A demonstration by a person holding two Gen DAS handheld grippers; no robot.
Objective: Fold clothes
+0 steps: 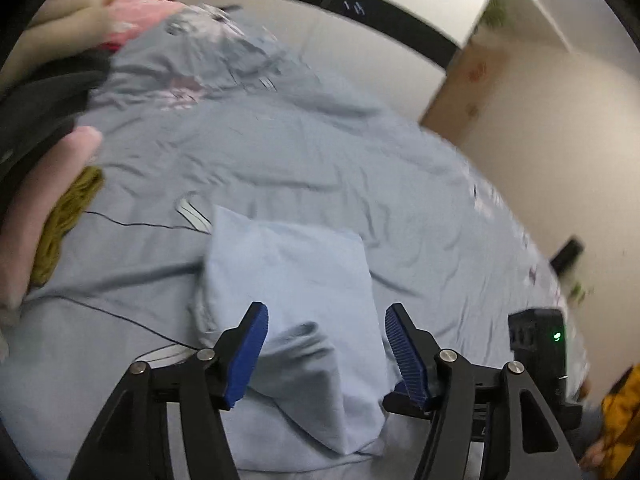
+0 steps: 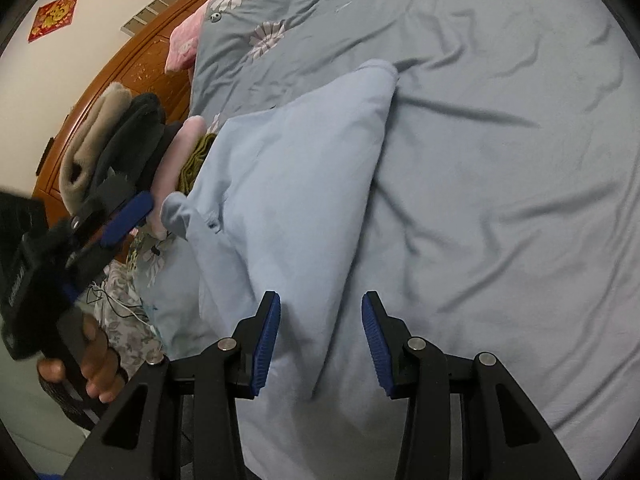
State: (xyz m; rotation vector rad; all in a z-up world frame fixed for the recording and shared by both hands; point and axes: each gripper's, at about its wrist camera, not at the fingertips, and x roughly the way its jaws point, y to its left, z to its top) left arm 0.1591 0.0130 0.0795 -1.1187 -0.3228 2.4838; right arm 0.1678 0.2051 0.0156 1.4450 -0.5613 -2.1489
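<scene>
Listing what we have on the bed point(image 2: 520, 160) at this moment:

1. Shirt point(image 2: 288, 184): pale blue, lying on the bed's grey-blue cover, already folded into a narrow oblong. In the right wrist view its collar end, with a small button, points toward the pile at left, and 1 long folded edge runs up the middle of the view. We judge it lies flat and central so that both tools can reach its near end for the last fold or a lift.

2. Left gripper point(image 1: 326, 350): fingers parted, pads clear of the cloth on both sides. A raised hump of the shirt sits between them, untouched as far as we can tell. The left wrist view is blurred, so fine contact is uncertain. The same tool shows at the left edge of the right wrist view, gripped by a hand point(image 2: 92, 364).

3. Right gripper point(image 2: 320, 340): fingers moderately apart, holding nothing; the shirt's near edge lies below and between them, with no pad pressing on it.

4. Pile point(image 2: 120, 148): beige, dark, pink and olive garments stacked at the bed's far side, well apart from the shirt. We take this to be the place for finished or waiting items.

5. Cable point(image 1: 132, 222): thin and black, trailing across the cover beside the shirt; a snag risk.
</scene>
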